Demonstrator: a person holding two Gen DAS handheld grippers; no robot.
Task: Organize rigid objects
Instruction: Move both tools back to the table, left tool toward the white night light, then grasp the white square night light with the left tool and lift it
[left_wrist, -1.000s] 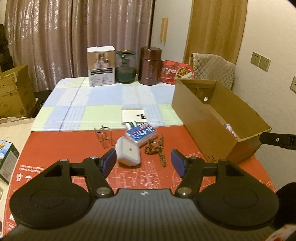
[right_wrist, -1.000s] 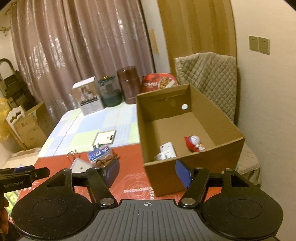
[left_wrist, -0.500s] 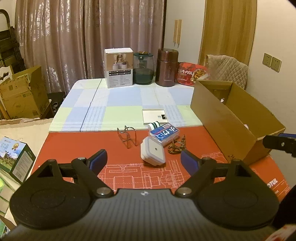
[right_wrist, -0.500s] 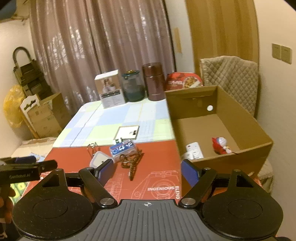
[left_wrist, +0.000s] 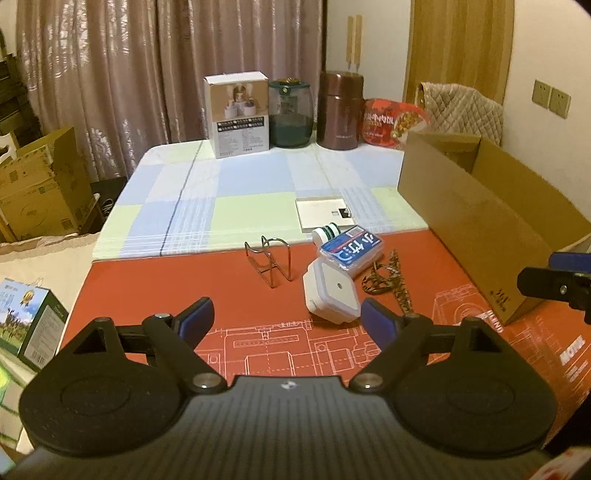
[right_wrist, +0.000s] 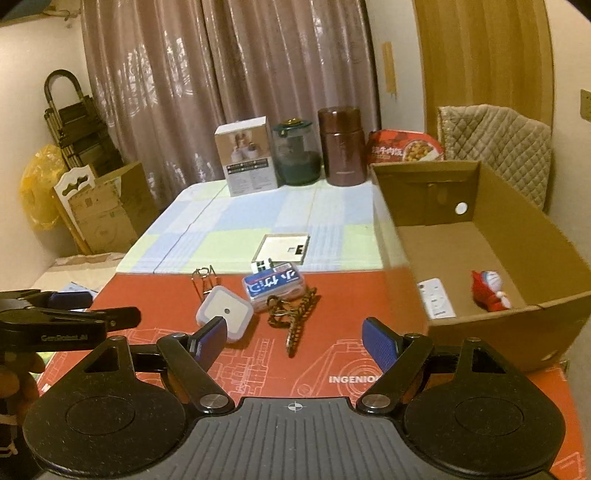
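Both the left tongs (left_wrist: 284, 323) and the right tongs (right_wrist: 293, 339) hang spread wide and empty above the red mat (right_wrist: 332, 310) on the bench. The things left to sort cluster at mid-frame: a white square container (left_wrist: 332, 295), a blue-labelled plastic case (left_wrist: 351, 251) leaning on its far edge, a brown patterned chain (right_wrist: 295, 317) and a wire stand (left_wrist: 269, 260). The cardboard box (right_wrist: 480, 325), at right, already holds a white plug (right_wrist: 436, 297) and a red figurine (right_wrist: 489, 290). The container looks light, stiff and smooth-sided, likely slippery, so pinching across two opposite flat walls seems safest. It lies tipped, its face turned toward the camera. The chain is limp; its long axis runs from lower centre up toward the case, and gripping its bunched upper end should work best.
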